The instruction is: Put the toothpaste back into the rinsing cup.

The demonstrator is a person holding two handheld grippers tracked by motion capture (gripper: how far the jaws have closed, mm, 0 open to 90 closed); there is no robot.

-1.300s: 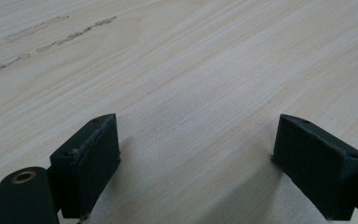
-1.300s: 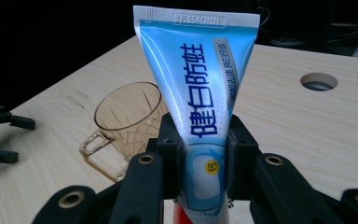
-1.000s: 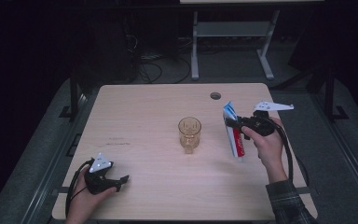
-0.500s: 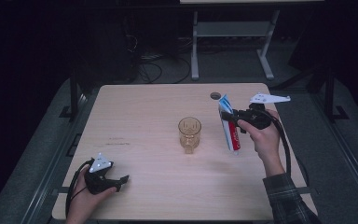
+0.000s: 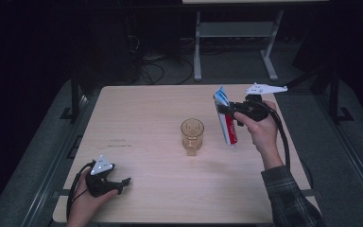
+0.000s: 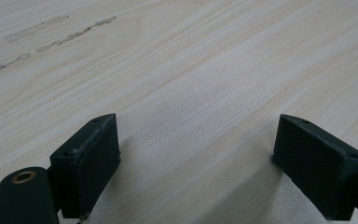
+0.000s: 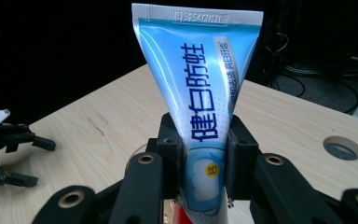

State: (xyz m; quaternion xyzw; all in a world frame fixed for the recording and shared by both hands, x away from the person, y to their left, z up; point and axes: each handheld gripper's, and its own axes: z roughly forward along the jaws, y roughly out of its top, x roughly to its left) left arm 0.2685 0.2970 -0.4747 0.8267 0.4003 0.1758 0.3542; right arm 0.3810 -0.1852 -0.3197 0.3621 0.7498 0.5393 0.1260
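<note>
I hold a gripper in each hand over a pale wooden table (image 5: 142, 118). A clear glass (image 5: 192, 136) stands upright near the middle of the table, and I place everything else from it.

My right gripper (image 5: 226, 109) is to the right of the glass and a little beyond it, raised off the table. Its jaws are closed on a toothpaste tube (image 5: 226, 124), pinching it at the upper part. The tube is blue and white at its flat crimped end, which points up, and red toward the cap end, which points down at the table. It hangs nearly upright, leaning a little, beside the glass but apart from it. In the right gripper view the tube (image 7: 200, 93) rises between the two black jaws, with blue Chinese lettering running down its face and a stamped code on the crimp.

My left gripper (image 5: 125, 182) is well to the left of the glass and nearer to me, close to the table's near edge, resting low in my left hand (image 5: 87, 203). In the left gripper view its jaws stand wide apart with bare wood grain between them.

A round hole (image 7: 342, 147) in the tabletop lies to the right of the tube in the right gripper view.
</note>
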